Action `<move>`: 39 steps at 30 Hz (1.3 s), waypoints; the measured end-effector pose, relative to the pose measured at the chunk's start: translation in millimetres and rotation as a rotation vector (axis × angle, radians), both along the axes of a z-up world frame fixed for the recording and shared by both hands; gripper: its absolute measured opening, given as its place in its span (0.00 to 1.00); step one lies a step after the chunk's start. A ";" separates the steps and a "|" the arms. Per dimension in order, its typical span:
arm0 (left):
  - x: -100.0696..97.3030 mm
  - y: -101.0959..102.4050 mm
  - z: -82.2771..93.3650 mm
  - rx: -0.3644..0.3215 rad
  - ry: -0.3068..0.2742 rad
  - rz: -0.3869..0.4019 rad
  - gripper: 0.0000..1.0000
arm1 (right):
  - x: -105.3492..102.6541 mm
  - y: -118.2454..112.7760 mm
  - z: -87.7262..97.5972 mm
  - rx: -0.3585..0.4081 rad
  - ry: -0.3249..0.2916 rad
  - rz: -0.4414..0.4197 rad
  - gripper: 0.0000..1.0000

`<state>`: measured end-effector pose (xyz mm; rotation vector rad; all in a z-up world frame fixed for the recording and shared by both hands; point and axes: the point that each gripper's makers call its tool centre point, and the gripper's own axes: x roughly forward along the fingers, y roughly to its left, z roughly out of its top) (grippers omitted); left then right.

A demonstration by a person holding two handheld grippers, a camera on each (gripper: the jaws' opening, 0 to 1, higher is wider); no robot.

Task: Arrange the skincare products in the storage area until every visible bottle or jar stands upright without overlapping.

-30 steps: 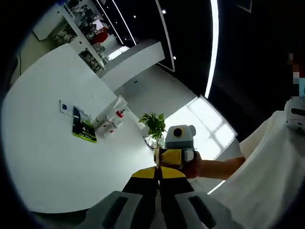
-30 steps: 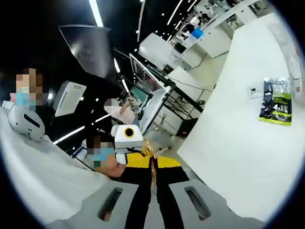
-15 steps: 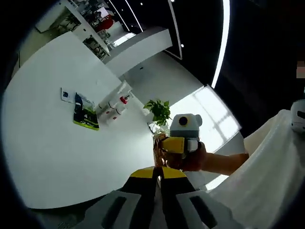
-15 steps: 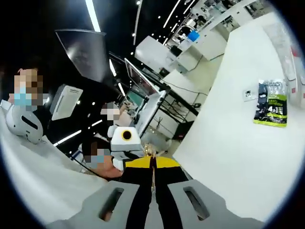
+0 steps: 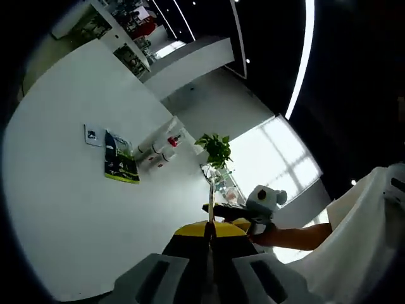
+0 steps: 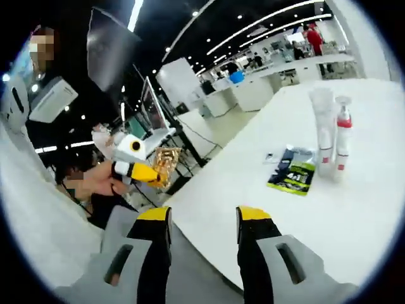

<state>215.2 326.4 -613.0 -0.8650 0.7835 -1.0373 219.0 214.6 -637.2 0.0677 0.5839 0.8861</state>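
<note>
On the white table [image 6: 354,215] a tall white tube [image 6: 322,136] and a white bottle with a red cap [image 6: 342,144] stand upright side by side. A green-and-black sachet [image 6: 292,177] lies flat in front of them. The same tube and bottles [image 5: 157,149] and sachet [image 5: 122,164] appear in the left gripper view. My right gripper [image 6: 204,218] is open and empty at the table's near edge, well short of the products. My left gripper [image 5: 210,232] is shut, off the table; it is also seen, held in a hand, as the left gripper [image 6: 142,168].
A small white card [image 6: 272,156] lies beside the sachet. A potted green plant [image 5: 216,148] stands beyond the bottles. People, desks and screens sit past the table's left edge [image 6: 190,126]. The right gripper [image 5: 253,212], held in a hand, hovers right of my left jaws.
The right gripper's jaws have opened from shut. Its view has swung round onto the table and the products. In the left gripper view the right gripper has dropped lower and turned.
</note>
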 end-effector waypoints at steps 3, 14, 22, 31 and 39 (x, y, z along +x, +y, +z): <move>8.1 -1.6 -8.4 0.032 0.004 -0.001 0.01 | -6.2 -15.9 -12.8 -0.102 -0.055 0.013 0.43; 49.8 2.2 -35.1 0.123 0.072 0.017 0.01 | -3.4 -72.0 -70.4 -0.320 -0.109 -0.165 0.36; 84.0 11.6 -70.2 0.218 0.105 0.010 0.01 | 6.5 -79.0 -65.1 -0.286 -0.110 -0.230 0.32; 129.4 15.4 -114.3 0.278 0.168 0.077 0.02 | 0.1 -76.9 -80.4 -0.279 -0.033 -0.198 0.34; 159.8 11.7 -147.2 0.311 0.228 0.114 0.02 | -2.3 -76.1 -83.6 -0.253 0.001 -0.199 0.37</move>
